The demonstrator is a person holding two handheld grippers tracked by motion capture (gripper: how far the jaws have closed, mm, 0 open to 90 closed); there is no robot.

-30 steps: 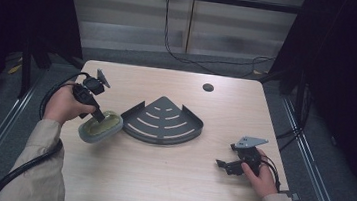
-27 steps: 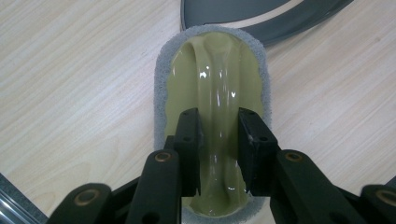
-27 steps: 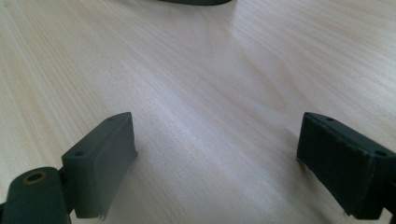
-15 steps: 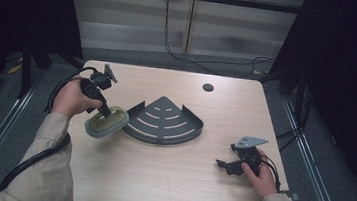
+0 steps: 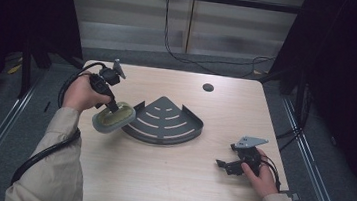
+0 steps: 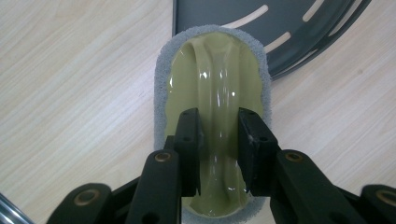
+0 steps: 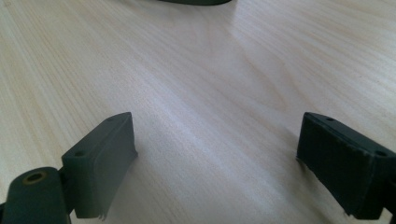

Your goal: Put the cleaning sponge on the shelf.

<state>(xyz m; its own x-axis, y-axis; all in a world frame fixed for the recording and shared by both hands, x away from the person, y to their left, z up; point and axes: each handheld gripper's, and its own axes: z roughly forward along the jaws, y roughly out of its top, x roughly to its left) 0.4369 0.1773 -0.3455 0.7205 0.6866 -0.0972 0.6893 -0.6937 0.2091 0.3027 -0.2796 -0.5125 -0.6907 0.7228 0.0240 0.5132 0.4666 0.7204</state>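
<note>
The left tongs (image 6: 217, 140) are clamped on the arched handle of a scrubbing pad (image 6: 212, 84): a glossy olive-green plastic top with a grey sponge rim under it. In the high view the pad (image 5: 113, 117) hangs off the table (image 5: 168, 180), tilted, right at the left edge of the dark corner rack (image 5: 167, 121), and in the left gripper view its far end overlaps the rack's rim (image 6: 299, 37).

It should be a light thing to carry. The plastic top and handle look stiff and smooth, so they may be slippery under the pads, while the sponge edge is soft and would squash if pinched. The handle's bridge is the sensible place to take it, since both jaws can close around it, as they do now. A grip low on the handle, near its root, ought to stop it swinging.

The right tongs (image 7: 215, 163) stand wide open with nothing between them, resting low over bare wood; in the high view the right hand (image 5: 259, 172) holds them near the table's right front.

No brand, label or writing can be read on the pad or the rack, though the high view is perhaps too coarse to rule out small print.
</note>
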